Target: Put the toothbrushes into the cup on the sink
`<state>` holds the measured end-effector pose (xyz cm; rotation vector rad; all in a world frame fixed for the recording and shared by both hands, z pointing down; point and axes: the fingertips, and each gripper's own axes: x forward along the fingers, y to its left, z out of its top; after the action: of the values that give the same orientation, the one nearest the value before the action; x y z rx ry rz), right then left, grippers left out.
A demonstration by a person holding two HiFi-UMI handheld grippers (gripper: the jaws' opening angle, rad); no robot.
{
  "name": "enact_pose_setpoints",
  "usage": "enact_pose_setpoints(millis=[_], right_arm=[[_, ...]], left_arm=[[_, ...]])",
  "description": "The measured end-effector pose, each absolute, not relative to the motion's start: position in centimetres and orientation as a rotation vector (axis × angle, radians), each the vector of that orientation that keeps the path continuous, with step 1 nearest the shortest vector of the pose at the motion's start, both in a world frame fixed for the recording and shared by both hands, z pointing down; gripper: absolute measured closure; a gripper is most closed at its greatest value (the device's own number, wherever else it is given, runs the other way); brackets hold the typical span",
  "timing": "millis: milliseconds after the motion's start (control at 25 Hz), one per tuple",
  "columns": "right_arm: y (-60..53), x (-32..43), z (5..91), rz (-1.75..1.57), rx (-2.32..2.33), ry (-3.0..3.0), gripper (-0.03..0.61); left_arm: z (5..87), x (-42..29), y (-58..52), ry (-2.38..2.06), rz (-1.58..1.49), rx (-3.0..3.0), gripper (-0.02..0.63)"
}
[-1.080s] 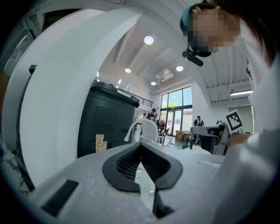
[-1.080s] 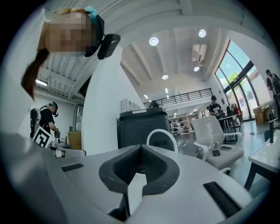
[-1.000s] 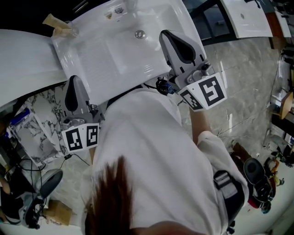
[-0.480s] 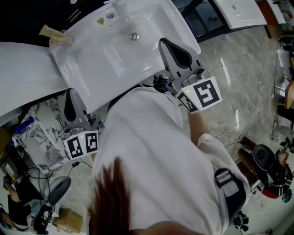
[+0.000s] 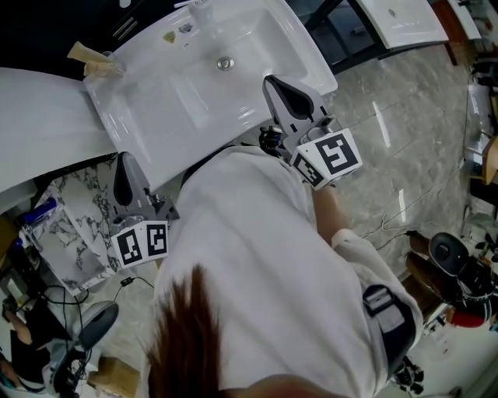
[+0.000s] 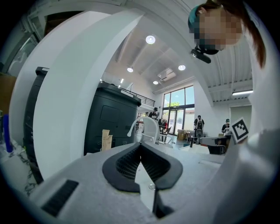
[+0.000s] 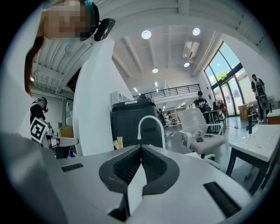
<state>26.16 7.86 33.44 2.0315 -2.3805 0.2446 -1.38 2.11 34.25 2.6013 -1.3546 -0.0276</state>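
The white sink [image 5: 187, 93] lies at the top of the head view, with its drain [image 5: 225, 63] near the middle. A tan, cup-like thing [image 5: 92, 59] stands on its far left corner, and small items [image 5: 177, 32] lie by the white faucet [image 7: 151, 121]; I cannot make out toothbrushes. My left gripper [image 5: 124, 160] hangs below the sink's near left edge, shut and empty. Over the near right edge my right gripper [image 5: 274, 81] points toward the basin, shut with nothing in it. In both gripper views the jaws meet at their tips [image 6: 140, 145] [image 7: 141, 147].
The person's white shirt [image 5: 249, 256] fills the lower middle of the head view. A marble-patterned panel [image 5: 70, 221] and cables lie at the left. A second white basin [image 5: 401, 19] sits at top right. A dark cabinet [image 6: 109, 118] stands behind the sink.
The view has shifted a little. My right gripper has drifted slightly left along the sink's near edge. The left gripper has hardly moved. Both stay shut and empty.
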Motion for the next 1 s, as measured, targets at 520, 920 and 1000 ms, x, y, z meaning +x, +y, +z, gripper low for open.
enact_pose_setpoints(millis=[520, 920, 1000], right_arm=[[8.4, 26.9, 34.6, 0.263, 2.083, -2.323, 0.566], [8.7, 27.3, 34.6, 0.25, 2.072, -2.313, 0.566], [8.7, 27.5, 34.6, 0.246, 2.065, -2.313, 0.565]], left_arm=[[34.8, -1.7, 2.5, -1.343, -0.028, 2.594, 0.598], [34.9, -3.3, 2.7, -1.411, -0.023, 2.571, 0.6], [34.9, -3.4, 2.7, -1.417, -0.023, 2.569, 0.598]])
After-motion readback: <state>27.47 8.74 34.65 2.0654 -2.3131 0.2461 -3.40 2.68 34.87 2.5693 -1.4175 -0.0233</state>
